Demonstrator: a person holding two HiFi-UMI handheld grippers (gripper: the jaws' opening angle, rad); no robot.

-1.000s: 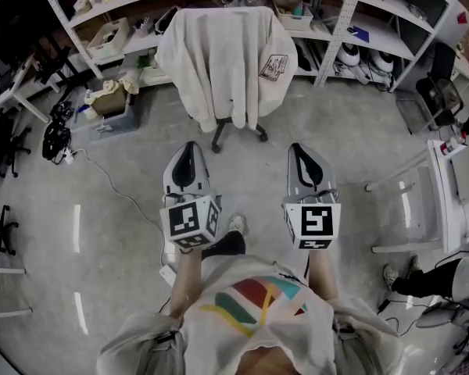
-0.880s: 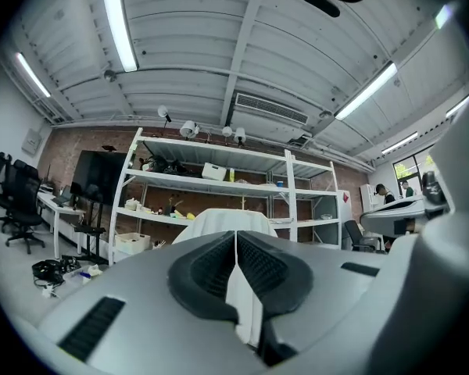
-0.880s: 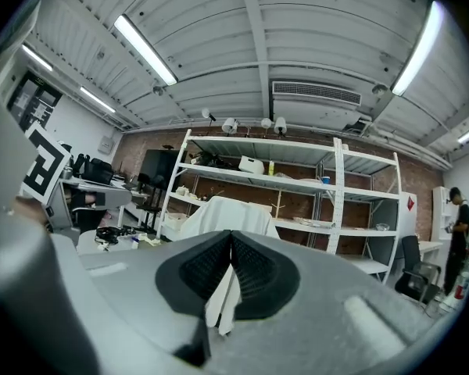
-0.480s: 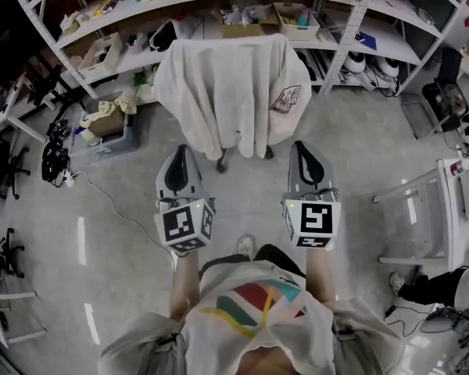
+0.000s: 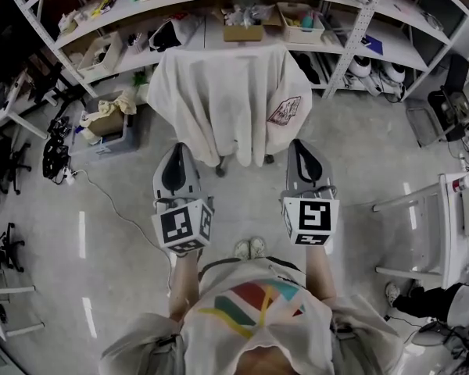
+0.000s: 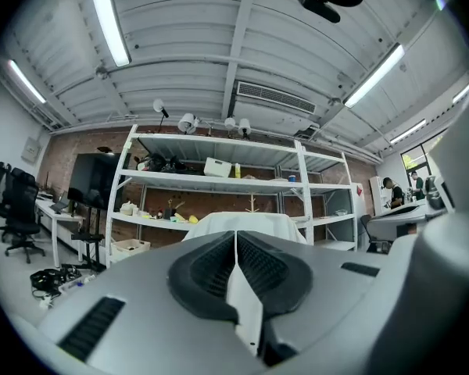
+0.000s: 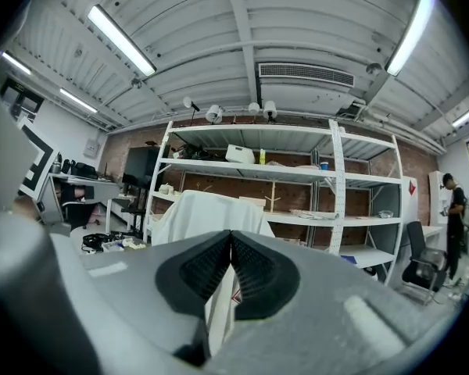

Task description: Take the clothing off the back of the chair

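Grippers both clenched, pads pressed together with nothing between them. I see the left gripper (image 5: pixel 179 148) and right gripper (image 5: pixel 301 144) held level and side by side in front of me, pointing at the chair (image 5: pixel 220 165). White clothing (image 5: pixel 223 92) hangs draped over the chair back, covering it down to the legs, with a printed patch (image 5: pixel 285 112) on its right flap. Tips sit near the lower hem; neither gripper touches the cloth. White shelving (image 5: pixel 352 22) stands close behind the chair.
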